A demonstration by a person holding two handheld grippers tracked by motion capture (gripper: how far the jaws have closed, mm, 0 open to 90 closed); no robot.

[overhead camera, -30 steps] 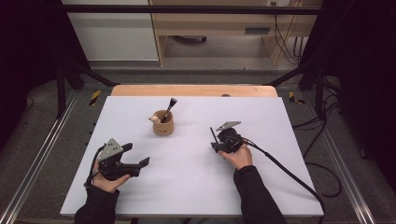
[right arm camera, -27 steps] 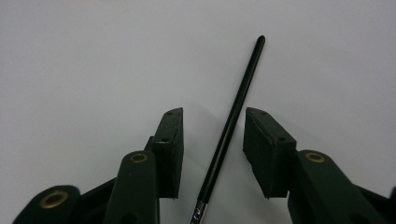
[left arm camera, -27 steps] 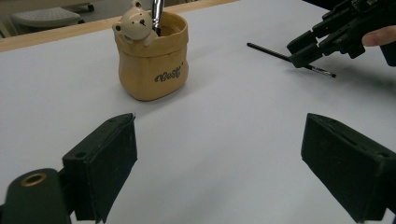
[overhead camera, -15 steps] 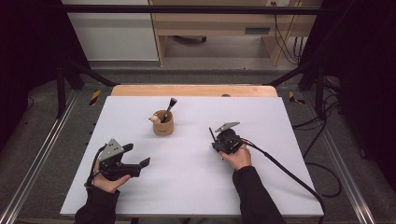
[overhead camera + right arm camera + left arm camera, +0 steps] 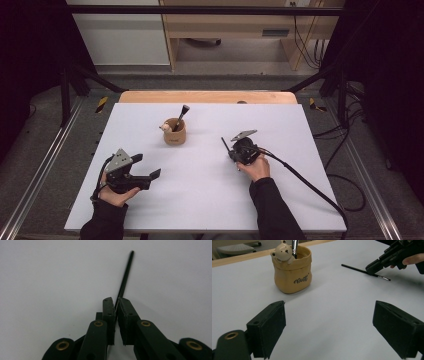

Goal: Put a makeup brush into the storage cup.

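Observation:
A tan sack-shaped cup (image 5: pixel 175 134) with a small bear figure (image 5: pixel 282 252) on its rim stands mid-table, and a dark-handled brush (image 5: pixel 182 114) leans in it. A thin black brush (image 5: pixel 126 272) lies flat on the white table (image 5: pixel 300 200) to the cup's right. My right gripper (image 5: pixel 116 300) has just been closing and is now shut on that brush's shaft, low against the table. In the left gripper view, the brush (image 5: pixel 364 272) shows its bristle tip beside the right gripper (image 5: pixel 374 266). My left gripper (image 5: pixel 146 166) rests at front left, open and holding nothing (image 5: pixel 329 307).
The table's far edge is a wooden strip (image 5: pixel 210 96). Black frame rails (image 5: pixel 45 165) run along both sides, and a cable (image 5: pixel 305 180) trails from the right gripper toward the front right. Shelving stands beyond the table.
The right gripper's jaws have drawn together onto the thin black brush. Both hands have stayed in place, and the left gripper looks the same.

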